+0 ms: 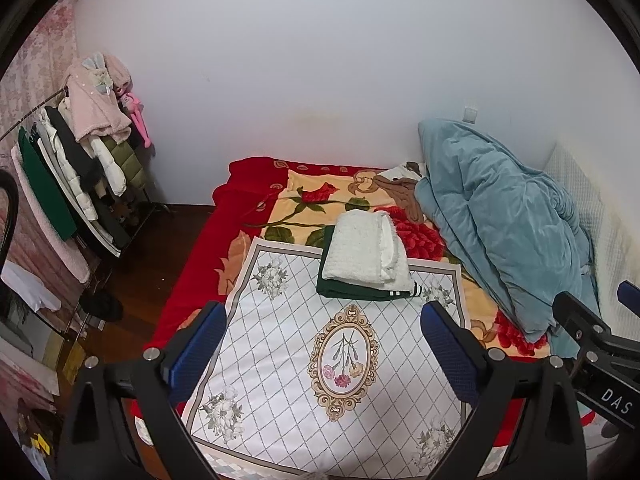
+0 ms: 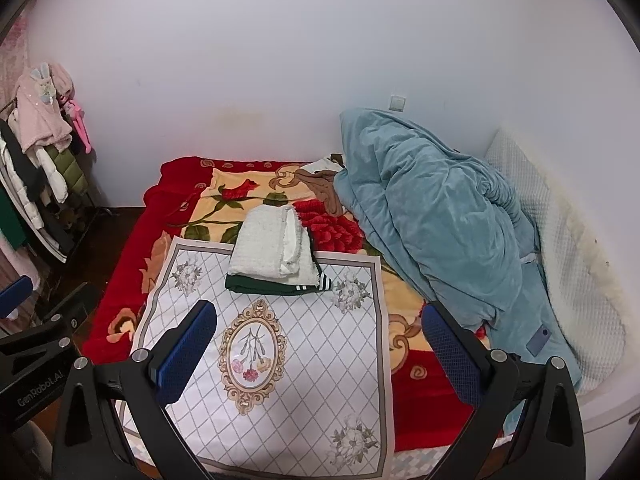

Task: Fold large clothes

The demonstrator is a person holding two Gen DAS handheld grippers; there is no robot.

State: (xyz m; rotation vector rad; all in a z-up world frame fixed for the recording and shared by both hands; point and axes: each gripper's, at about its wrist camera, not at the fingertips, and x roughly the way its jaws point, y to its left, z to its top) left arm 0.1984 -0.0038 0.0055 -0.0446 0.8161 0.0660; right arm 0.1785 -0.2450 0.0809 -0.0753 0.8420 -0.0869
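A folded white fluffy garment point(image 1: 365, 249) lies on top of a folded dark green garment point(image 1: 360, 290) at the far edge of a white patterned cloth point(image 1: 320, 360) spread on the bed. The same stack shows in the right wrist view, white garment point(image 2: 272, 246) over green garment point(image 2: 276, 287), on the cloth point(image 2: 272, 380). My left gripper point(image 1: 326, 354) is open and empty, held above the near part of the cloth. My right gripper point(image 2: 322, 352) is open and empty too, above the cloth's near right part.
A red floral blanket point(image 1: 248, 200) covers the bed. A bunched teal duvet point(image 1: 500, 232) lies along the right side, with a white quilted cushion point(image 2: 560, 240) by the wall. A clothes rack point(image 1: 80, 168) with hanging garments stands at the left over dark wooden floor.
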